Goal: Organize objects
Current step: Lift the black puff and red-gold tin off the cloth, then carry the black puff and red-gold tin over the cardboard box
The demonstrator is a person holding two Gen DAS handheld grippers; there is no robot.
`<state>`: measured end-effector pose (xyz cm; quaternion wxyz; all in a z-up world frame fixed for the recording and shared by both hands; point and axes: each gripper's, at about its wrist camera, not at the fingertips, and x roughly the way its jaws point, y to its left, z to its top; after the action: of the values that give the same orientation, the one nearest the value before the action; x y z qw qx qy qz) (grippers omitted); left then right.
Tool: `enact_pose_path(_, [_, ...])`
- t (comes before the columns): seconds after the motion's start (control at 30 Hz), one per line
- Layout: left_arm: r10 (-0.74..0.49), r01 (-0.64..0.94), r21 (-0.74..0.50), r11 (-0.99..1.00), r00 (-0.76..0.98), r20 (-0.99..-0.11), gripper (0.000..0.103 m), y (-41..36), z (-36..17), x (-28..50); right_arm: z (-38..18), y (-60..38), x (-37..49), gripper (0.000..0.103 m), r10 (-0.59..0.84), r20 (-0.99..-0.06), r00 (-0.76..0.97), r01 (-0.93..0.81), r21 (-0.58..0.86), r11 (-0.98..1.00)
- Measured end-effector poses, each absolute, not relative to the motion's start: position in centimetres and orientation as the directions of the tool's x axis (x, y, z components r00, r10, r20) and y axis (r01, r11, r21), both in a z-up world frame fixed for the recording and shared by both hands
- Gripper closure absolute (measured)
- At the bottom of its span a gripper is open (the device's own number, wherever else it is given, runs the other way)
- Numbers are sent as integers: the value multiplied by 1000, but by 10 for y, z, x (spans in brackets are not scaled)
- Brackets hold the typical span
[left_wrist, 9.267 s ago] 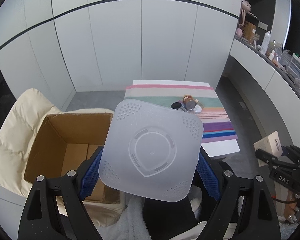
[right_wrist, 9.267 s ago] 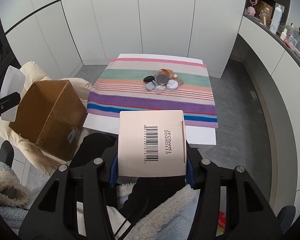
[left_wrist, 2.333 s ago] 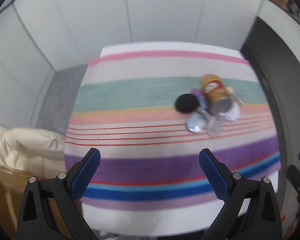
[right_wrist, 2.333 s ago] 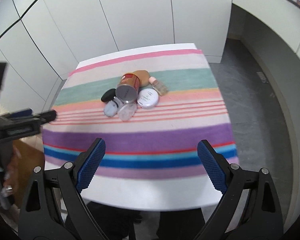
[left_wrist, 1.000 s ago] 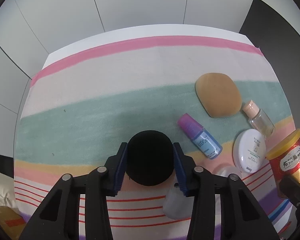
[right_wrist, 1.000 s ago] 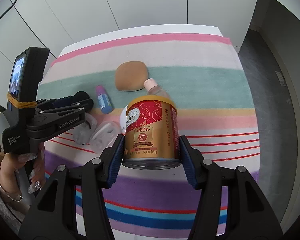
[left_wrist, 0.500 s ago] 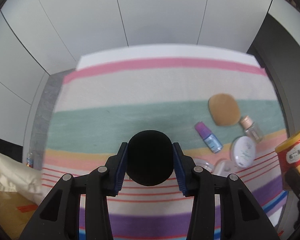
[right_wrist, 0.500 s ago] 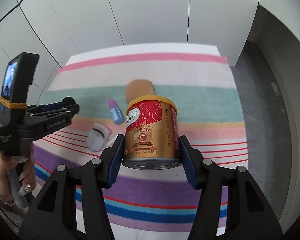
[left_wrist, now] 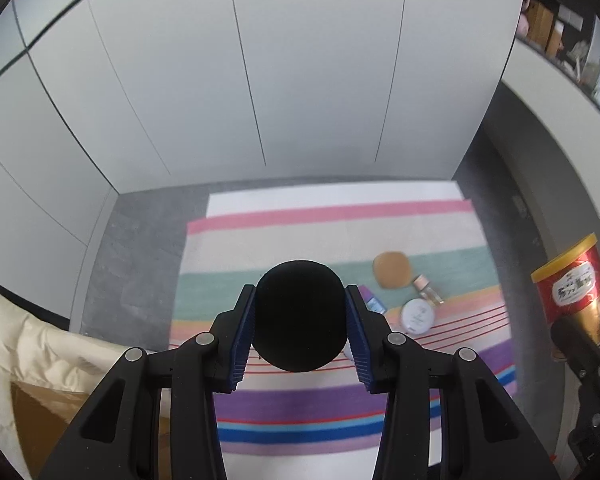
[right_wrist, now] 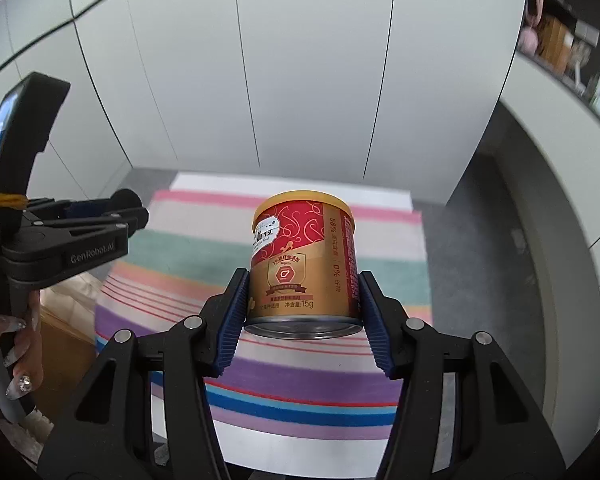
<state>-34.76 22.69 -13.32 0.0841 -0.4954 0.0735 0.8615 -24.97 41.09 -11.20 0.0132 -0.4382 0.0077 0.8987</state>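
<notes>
Left wrist view: the left claw (left_wrist: 300, 322) is clamped on a round black object (left_wrist: 300, 316), its blue ribbed pads pressed against both sides, and holds it in the air above the bench (left_wrist: 332, 460). A striped cloth (left_wrist: 300, 232) in pink, cream, green, purple and blue bands covers the bench. On the cloth, to the right of the held object, lie a tan rounded pad (left_wrist: 392, 270), a small clear bottle with a pale pink cap (left_wrist: 428, 290), a round white compact (left_wrist: 418, 314) and a small bottle with a purple cap (left_wrist: 371, 299), the last partly hidden behind the right pad of the claw. The four lie close together, the compact nearest the viewer. At the left edge, a cream padded garment (left_wrist: 40, 344) lies around a cardboard box (left_wrist: 48, 416) standing beside the bench.

Right wrist view: the right claw (right_wrist: 303, 312) grips a red and gold can (right_wrist: 304, 260) near its base, upright with a slight tilt, raised clear above the striped cloth. At the left of this view the left claw appears side-on, held by a hand (right_wrist: 16, 344) with long decorated nails. White wall panels (right_wrist: 300, 60) stand behind the bench in both views.
</notes>
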Motion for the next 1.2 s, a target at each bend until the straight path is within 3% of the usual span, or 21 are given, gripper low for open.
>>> enact_pose_path(0.4, [93, -221, 37, -975, -551, -829, 59, 221, -54, -296, -2, 396, -202, 47, 14, -693, -721, -11, -9, -1000])
enact_pose_path(1.0, [65, -228, 89, -970, -591, -804, 59, 210, -40, -262, 1, 399, -173, 47, 21, -699, -715, -22, -7, -1000])
enact_pose_path(1.2, [99, -216, 44, -976, -607, -788, 59, 189, -36, -237, -7, 405, -157, 47, 19, -713, -701, -25, -3, -1000])
